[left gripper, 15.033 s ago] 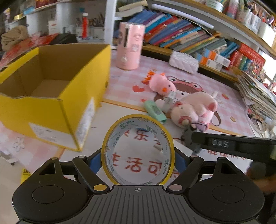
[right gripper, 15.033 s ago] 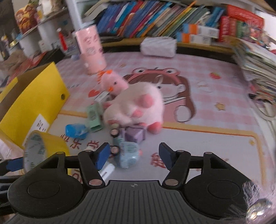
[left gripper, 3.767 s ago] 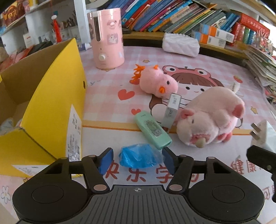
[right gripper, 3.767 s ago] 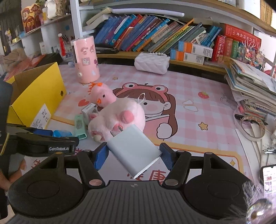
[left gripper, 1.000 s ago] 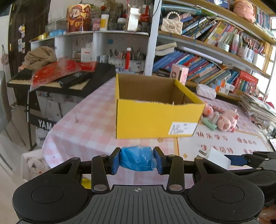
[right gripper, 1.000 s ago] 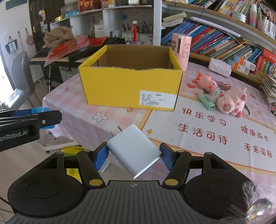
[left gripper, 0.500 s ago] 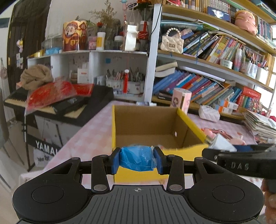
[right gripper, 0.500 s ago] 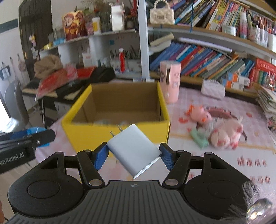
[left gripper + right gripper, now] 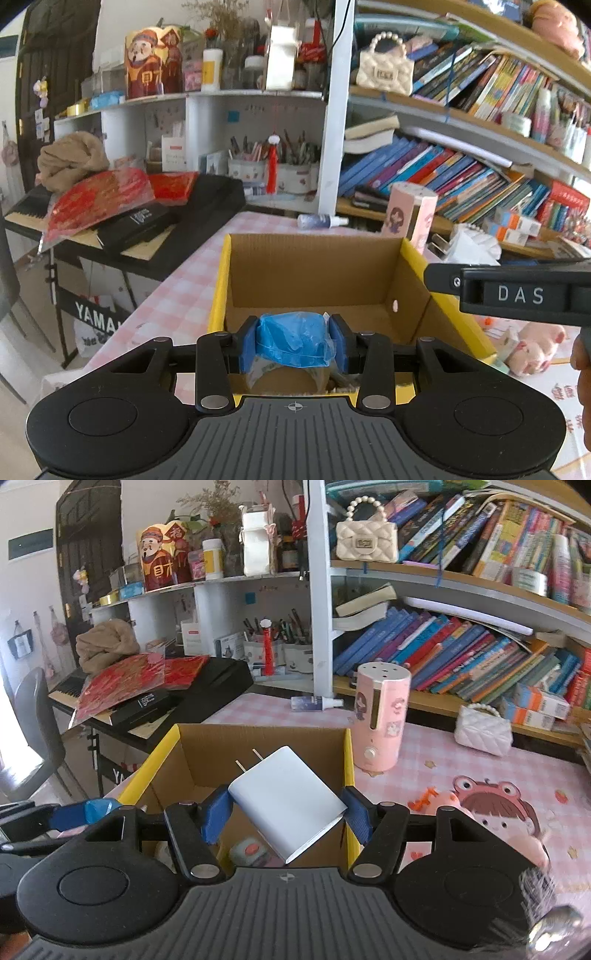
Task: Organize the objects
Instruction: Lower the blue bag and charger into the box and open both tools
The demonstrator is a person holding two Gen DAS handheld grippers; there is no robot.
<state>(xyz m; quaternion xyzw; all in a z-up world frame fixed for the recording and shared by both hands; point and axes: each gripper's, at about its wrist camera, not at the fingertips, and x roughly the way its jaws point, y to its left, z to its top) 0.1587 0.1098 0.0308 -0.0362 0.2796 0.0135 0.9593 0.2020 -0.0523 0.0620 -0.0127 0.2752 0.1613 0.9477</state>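
Charger [image 9: 286, 803] and blue packet [image 9: 293, 339], now over box [image 9: 314, 273]

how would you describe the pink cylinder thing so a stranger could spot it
Find the yellow cardboard box on the pink checked table. Just past its right far corner stands the pink canister, upright below the bookshelf. Unlike the white quilted purse nearby, it's tall, round, with stickers and a holed top.
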